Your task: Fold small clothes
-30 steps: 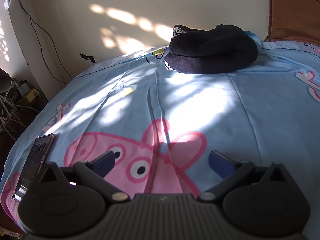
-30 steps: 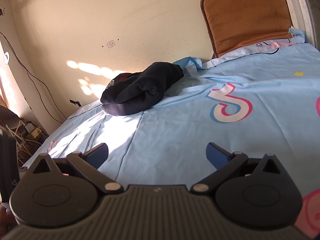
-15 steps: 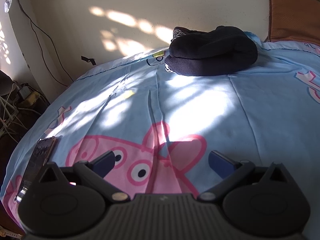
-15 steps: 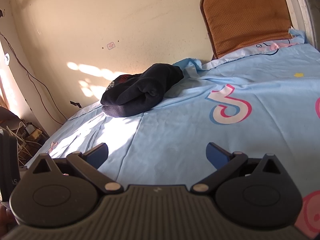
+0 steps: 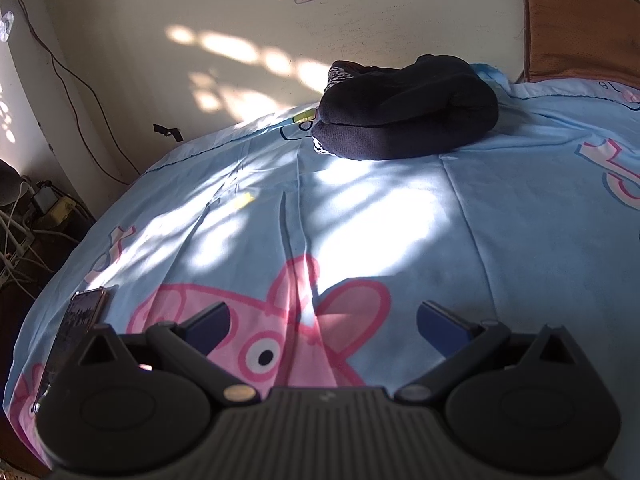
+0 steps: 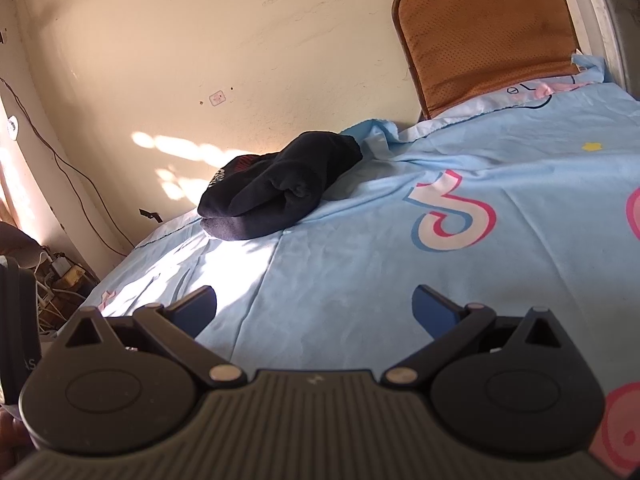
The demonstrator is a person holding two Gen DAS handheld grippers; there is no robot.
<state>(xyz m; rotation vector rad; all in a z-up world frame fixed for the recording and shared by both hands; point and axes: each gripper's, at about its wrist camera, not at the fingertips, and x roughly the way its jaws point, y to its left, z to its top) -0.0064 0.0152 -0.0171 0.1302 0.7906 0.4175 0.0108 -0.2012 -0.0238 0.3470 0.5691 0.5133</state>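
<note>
A dark bundled garment (image 5: 408,116) lies at the far edge of the bed against the wall, with a patterned band showing at its left end; in the right wrist view the same garment (image 6: 276,192) sits far ahead and to the left. My left gripper (image 5: 322,326) hovers open over the pink pig print, well short of the garment, nothing between its blue fingers. My right gripper (image 6: 314,306) is also open and empty above the plain blue sheet, with the garment well beyond it.
The light blue cartoon bedsheet (image 5: 520,240) covers the bed. A phone (image 5: 76,328) lies near the bed's left edge. Cables and plugs (image 5: 36,208) clutter the floor at the left. A brown cushion (image 6: 484,32) leans on the wall at the back right.
Both views have shifted only slightly; the garment sits a touch lower and closer in each. Both grippers stay open and empty.
</note>
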